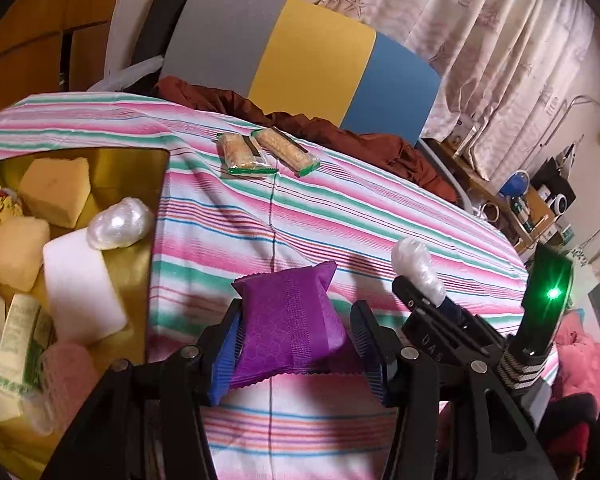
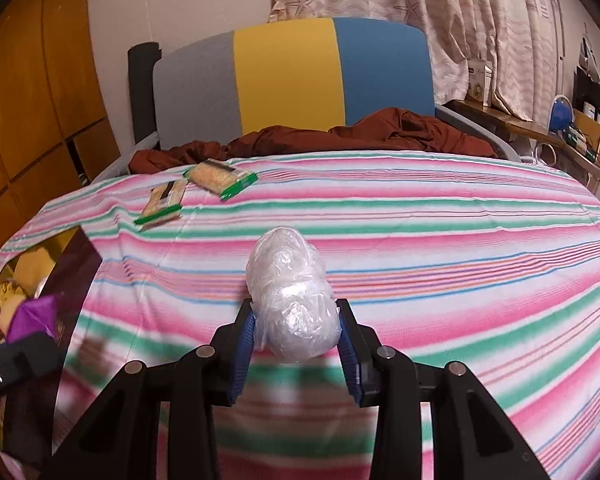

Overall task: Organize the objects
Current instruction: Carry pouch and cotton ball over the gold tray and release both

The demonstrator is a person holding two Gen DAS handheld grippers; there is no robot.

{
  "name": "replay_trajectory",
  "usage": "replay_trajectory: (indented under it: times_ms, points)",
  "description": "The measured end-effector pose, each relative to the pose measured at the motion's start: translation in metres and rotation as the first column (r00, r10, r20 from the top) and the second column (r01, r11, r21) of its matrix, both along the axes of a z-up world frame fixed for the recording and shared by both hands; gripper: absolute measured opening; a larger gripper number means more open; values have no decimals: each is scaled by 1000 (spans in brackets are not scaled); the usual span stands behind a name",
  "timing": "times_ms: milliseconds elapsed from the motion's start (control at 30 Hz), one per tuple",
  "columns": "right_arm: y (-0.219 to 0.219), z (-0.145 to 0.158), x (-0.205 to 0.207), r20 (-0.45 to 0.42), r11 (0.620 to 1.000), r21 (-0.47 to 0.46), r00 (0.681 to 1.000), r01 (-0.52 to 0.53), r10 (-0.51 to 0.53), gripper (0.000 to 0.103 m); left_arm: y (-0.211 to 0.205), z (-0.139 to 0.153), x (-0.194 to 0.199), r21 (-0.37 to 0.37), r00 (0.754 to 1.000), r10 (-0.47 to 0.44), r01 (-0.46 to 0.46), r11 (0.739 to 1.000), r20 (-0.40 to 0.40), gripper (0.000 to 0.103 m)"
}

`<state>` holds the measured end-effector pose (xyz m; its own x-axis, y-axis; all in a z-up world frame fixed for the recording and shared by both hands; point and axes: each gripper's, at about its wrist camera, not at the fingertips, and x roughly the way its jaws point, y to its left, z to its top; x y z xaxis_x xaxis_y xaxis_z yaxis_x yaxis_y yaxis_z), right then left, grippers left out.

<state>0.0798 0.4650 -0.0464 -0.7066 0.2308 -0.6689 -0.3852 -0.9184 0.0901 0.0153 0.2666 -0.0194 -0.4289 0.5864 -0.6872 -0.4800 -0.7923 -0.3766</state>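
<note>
Left tongs [image 1: 296, 344] pinching a crinkly purple foil packet [image 1: 290, 320]; right tongs [image 2: 298, 340] around a lumpy plastic-wrapped ball [image 2: 290, 300].

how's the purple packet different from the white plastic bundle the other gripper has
The purple packet is flat, opaque and crimped at its ends; the white plastic bundle is rounded, crinkled and translucent. The packet sits in the left hand-held gripper, beside the gold box; the bundle sits in the right hand-held gripper, farther from the box. Both are held above the striped bedcover.

Left tool [image 1: 296, 344], right tool [image 2: 298, 336] both clamped
</note>
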Motion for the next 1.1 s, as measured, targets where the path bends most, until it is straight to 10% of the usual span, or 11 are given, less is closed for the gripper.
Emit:
replay_trajectory:
  times_ms: [1100]
  points:
    - [-139,54,13,-123,948,-168,960,-270,251,38,-160,15,5,73,979,198,-194,978,-58,54]
